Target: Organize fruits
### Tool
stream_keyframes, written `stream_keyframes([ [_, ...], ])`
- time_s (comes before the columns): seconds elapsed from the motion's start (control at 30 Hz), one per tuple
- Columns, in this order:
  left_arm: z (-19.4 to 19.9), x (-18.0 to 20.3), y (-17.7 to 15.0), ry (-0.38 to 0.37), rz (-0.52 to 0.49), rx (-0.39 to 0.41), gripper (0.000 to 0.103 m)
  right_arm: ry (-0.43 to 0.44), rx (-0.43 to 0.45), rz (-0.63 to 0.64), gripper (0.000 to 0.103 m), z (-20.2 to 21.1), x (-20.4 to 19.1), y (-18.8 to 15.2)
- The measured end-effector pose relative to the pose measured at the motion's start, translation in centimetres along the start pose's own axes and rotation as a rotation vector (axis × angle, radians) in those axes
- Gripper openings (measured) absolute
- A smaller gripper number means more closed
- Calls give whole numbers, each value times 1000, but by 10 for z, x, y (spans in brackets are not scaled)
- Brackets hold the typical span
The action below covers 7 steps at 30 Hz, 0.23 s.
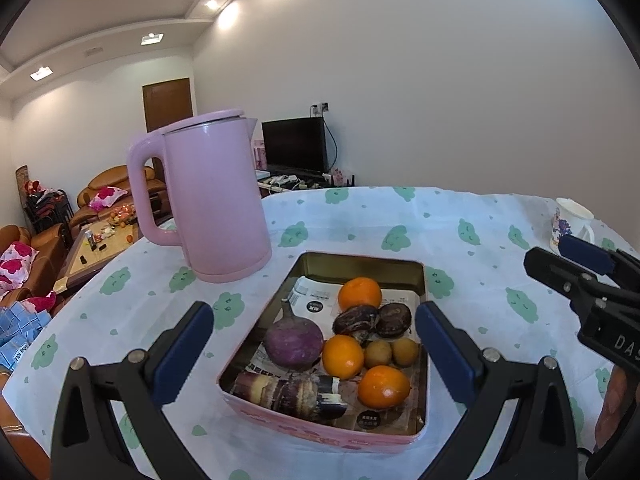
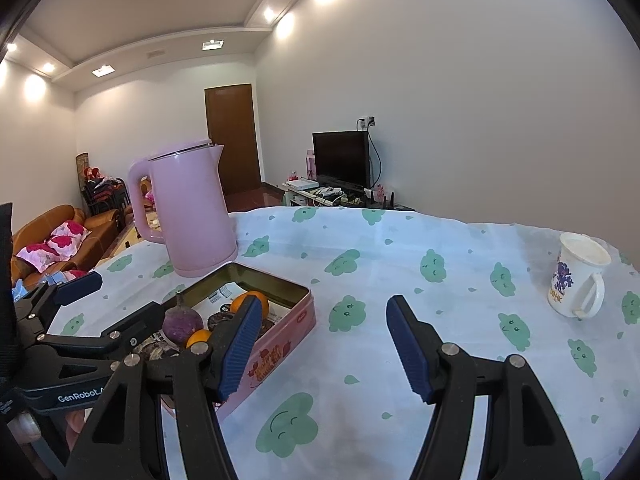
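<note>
Here, both grippers hover empty over a bench beside a tin of fruit.

Left wrist view: the left gripper (image 1: 314,334) stands wide, its jaws framing the pink tin (image 1: 320,434) holding three oranges (image 1: 359,294), a purple turnip (image 1: 294,343), sugarcane (image 1: 288,394); a pink kettle (image 1: 214,200) stands behind.
Right wrist view: the right gripper (image 2: 320,344) is wide open above the tablecloth (image 2: 400,240), just right of the tin; a mug (image 2: 578,280) sits far right.

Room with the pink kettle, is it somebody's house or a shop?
Most likely a home's living room: a sofa with flowery cushions, a TV by the wall, and a table under a cloud-print cloth holding the kettle and a tin of fruit.
</note>
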<state>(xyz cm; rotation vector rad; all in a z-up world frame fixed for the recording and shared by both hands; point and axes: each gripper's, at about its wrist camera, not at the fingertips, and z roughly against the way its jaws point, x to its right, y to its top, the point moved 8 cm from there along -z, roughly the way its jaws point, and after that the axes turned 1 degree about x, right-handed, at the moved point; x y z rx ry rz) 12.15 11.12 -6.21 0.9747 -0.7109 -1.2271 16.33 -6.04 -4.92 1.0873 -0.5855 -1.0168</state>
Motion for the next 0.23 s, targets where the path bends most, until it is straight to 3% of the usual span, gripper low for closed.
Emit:
stream_keyframes([
  [0.23, 2, 4, 1, -8, -14, 10, 103, -1, -10, -2, 66, 1, 3, -4],
])
